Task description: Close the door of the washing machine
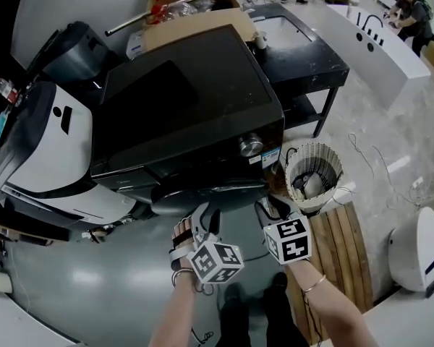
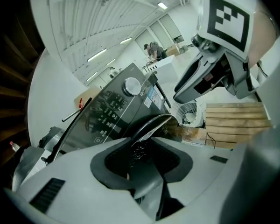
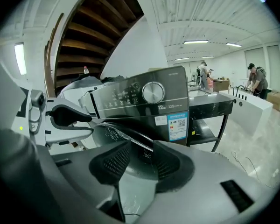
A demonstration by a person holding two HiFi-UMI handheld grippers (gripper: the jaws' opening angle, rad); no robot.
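Observation:
A black front-loading washing machine (image 1: 181,107) stands below me, its round door (image 1: 202,197) hanging part-way open at the front. My left gripper (image 1: 202,212) and right gripper (image 1: 271,207) both reach to the door's rim, side by side. In the left gripper view the jaws (image 2: 142,155) stand apart, and the door's glossy edge (image 2: 151,122) runs into the gap. The right gripper (image 3: 140,160) is likewise open, with the curved door (image 3: 116,134) lying across its gap. I cannot tell whether any pad touches the door. The silver knob (image 3: 153,92) sits above.
A wicker basket (image 1: 313,168) and a slatted wooden pallet (image 1: 340,244) lie right of the machine. A black table (image 1: 304,56) stands behind, a cardboard box (image 1: 188,6) on top, a white appliance (image 1: 50,143) at left. People (image 1: 412,13) work at a far counter.

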